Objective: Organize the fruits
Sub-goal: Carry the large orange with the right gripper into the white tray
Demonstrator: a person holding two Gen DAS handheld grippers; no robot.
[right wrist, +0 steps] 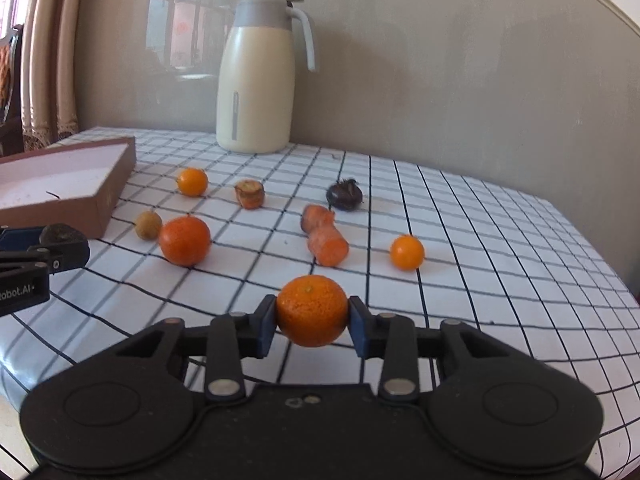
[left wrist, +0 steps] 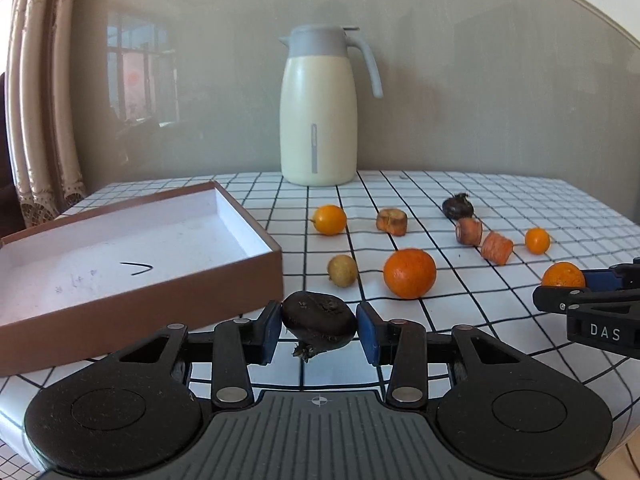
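Note:
My left gripper (left wrist: pixel 319 326) is shut on a dark brown water chestnut (left wrist: pixel 319 319), held just right of the brown box (left wrist: pixel 168 292) with a white inside. My right gripper (right wrist: pixel 312 320) is shut on a tangerine (right wrist: pixel 312 310) above the checked tablecloth; it also shows in the left wrist view (left wrist: pixel 563 275). On the cloth lie a larger tangerine (left wrist: pixel 409 273), a longan (left wrist: pixel 342 270), two small orange fruits (left wrist: pixel 329 219) (left wrist: pixel 537 241), a second dark chestnut (left wrist: pixel 458 206) and three carrot pieces (left wrist: pixel 392 222) (left wrist: pixel 469 231) (left wrist: pixel 496 247).
A cream thermos jug (left wrist: pixel 318 108) with a grey lid stands at the back of the table against the wall. A curtain (left wrist: pixel 40 120) hangs at the left. The table's front edge (right wrist: pixel 16 376) is near both grippers.

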